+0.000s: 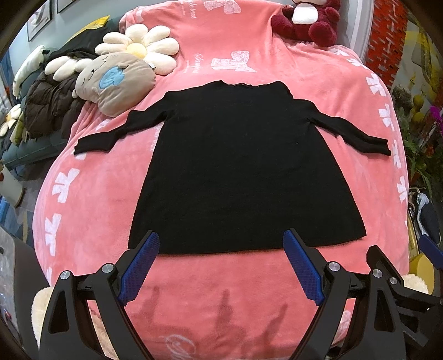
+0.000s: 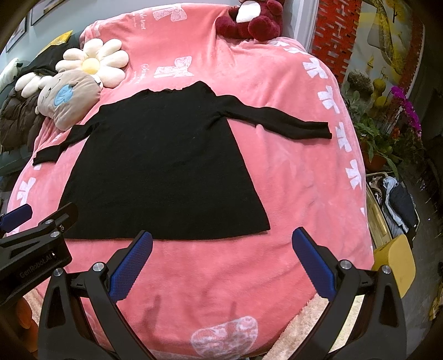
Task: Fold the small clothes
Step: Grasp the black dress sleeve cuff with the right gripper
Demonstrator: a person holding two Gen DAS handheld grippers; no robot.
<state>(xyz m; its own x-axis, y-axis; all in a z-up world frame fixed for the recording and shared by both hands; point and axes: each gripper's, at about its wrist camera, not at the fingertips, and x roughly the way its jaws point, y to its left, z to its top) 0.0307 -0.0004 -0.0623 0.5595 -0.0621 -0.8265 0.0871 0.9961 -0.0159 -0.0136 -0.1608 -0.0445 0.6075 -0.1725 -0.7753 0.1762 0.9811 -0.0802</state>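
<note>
A small black long-sleeved top (image 1: pixel 235 171) lies flat on a pink blanket (image 1: pixel 221 290), collar far, hem near, both sleeves spread out sideways. It also shows in the right wrist view (image 2: pixel 163 169). My left gripper (image 1: pixel 221 241) is open and empty, held above the blanket over the hem. My right gripper (image 2: pixel 221 239) is open and empty, above the hem's right corner. The left gripper shows at the left edge of the right wrist view (image 2: pixel 36 224).
A flower cushion (image 1: pixel 141 47) and a grey face cushion (image 1: pixel 116 83) lie at the far left of the blanket. A dark red plush bear (image 1: pixel 307 22) sits at the far edge. Dark jackets (image 1: pixel 49 105) lie left, plants (image 2: pixel 387 133) and a clothes basket (image 2: pixel 396 205) right.
</note>
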